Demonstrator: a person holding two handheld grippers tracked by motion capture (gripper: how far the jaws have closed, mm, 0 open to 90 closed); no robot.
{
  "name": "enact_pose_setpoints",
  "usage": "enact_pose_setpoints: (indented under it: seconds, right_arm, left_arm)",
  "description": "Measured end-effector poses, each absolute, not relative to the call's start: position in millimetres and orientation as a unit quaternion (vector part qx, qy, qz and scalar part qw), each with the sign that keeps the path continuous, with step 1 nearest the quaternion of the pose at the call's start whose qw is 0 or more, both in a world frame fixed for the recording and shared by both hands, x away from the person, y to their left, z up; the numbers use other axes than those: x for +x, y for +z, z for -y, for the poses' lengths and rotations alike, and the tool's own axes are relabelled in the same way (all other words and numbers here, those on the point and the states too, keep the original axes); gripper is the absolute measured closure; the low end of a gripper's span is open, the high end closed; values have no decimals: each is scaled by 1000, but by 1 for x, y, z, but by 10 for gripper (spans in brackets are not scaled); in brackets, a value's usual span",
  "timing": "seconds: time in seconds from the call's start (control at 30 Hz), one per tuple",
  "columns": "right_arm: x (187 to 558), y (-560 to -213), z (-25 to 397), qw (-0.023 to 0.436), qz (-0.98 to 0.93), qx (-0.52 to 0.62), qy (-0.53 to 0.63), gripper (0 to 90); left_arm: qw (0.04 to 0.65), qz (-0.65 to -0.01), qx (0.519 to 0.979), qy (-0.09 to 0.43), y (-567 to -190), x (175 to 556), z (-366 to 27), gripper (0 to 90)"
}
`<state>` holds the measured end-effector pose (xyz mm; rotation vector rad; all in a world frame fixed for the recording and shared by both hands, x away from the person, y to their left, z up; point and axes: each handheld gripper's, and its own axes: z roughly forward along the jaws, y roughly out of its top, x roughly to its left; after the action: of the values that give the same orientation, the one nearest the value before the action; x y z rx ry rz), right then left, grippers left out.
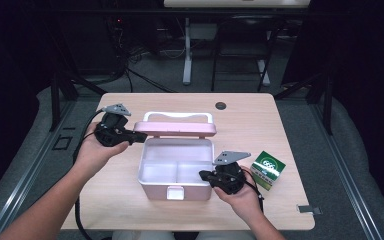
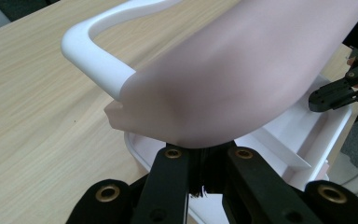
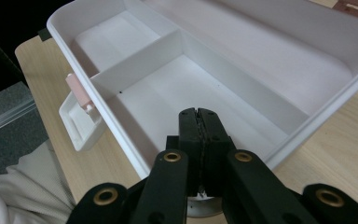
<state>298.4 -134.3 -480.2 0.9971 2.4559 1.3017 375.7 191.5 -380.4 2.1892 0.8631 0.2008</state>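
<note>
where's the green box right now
In the high view the green box sits on the table's right side, just right of the right gripper and apart from the open pink case.

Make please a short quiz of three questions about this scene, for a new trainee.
1. True or false: the lid of the pink box is raised.
2. What holds the lid's edge? A) left tongs B) right tongs C) a bare hand
3. What lies on the table right of the box?

Key: 1 true. 2 A. 3 The green and white carton.
</note>
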Motion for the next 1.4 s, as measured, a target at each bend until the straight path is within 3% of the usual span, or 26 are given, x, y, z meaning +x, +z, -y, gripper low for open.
enact_pose_setpoints:
  seconds: [1.4]
  right_arm:
    - [297,-484,131,102,-834,329,430,889]
  left_arm:
    - [337,-370,861,90,-392,405,-191,890]
